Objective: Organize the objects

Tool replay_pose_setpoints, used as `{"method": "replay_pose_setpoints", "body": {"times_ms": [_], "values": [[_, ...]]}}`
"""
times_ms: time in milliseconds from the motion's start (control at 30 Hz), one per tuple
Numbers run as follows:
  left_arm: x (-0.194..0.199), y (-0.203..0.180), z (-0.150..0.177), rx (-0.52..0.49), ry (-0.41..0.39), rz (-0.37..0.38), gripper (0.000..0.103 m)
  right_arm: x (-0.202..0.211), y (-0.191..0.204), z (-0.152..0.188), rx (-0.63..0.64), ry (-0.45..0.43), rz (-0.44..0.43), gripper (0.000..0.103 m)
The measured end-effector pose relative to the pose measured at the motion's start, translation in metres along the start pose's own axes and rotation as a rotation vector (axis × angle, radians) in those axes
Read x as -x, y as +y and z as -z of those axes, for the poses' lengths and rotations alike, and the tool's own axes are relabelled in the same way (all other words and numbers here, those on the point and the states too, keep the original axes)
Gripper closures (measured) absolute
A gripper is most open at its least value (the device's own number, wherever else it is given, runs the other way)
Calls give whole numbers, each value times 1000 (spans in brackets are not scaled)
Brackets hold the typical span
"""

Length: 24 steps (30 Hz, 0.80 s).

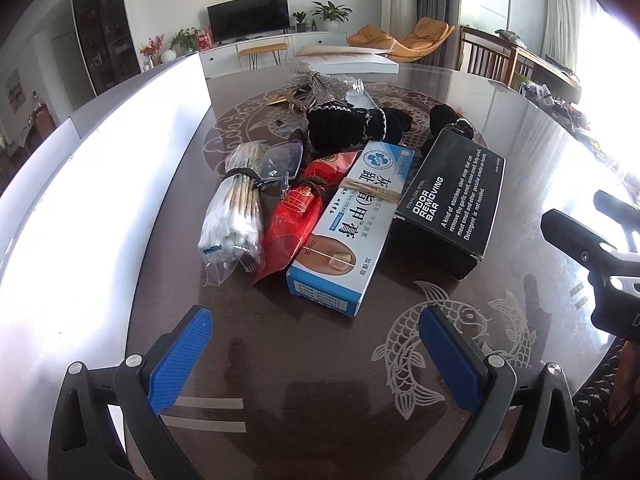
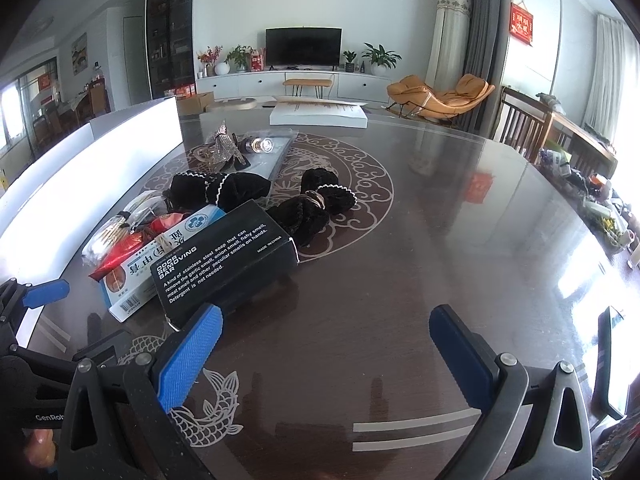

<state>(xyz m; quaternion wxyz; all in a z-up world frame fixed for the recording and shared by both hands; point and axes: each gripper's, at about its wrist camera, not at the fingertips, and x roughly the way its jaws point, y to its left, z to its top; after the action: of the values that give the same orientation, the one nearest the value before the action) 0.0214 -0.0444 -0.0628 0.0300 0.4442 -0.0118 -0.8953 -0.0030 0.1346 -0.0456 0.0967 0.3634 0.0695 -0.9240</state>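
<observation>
A dark television (image 2: 303, 47) is seen at top centre against a white wall (image 2: 360, 4), set on a long white cabinet (image 2: 256, 82) flanked by potted plants (image 2: 380, 57). An orange lounge chair (image 2: 440, 94) is placed at upper right beside grey curtains (image 2: 476, 20). A dark shelving unit (image 2: 170, 28) is found at upper left. Strong daylight is cast from the right edge across the glossy dark table (image 2: 460, 216).

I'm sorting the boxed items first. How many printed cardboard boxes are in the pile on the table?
2. The black odor removing bar box lies on the pile's right edge; the blue-and-white nail cream box lies beside it, toward the red packet. Others may be hidden underneath.
</observation>
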Motion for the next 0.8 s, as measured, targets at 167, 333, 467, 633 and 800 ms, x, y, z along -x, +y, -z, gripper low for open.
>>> {"method": "replay_pose_setpoints", "body": {"times_ms": [167, 333, 467, 633, 800], "values": [[-3, 1, 1, -2, 5, 0, 0, -2, 3, 1, 8, 7, -10, 0], [-5, 1, 1, 0, 15, 2, 0, -3, 4, 1, 13, 13, -20, 0], [-7, 2, 1, 0, 22, 4, 0, -4, 3, 1, 7, 22, -23, 0], [-7, 5, 1, 3, 19, 6, 0, -7, 0, 2, -7, 38, -32, 0], [-9, 9, 2, 12, 30, 7, 0, -11, 8, 4, 23, 53, -40, 0]]}}
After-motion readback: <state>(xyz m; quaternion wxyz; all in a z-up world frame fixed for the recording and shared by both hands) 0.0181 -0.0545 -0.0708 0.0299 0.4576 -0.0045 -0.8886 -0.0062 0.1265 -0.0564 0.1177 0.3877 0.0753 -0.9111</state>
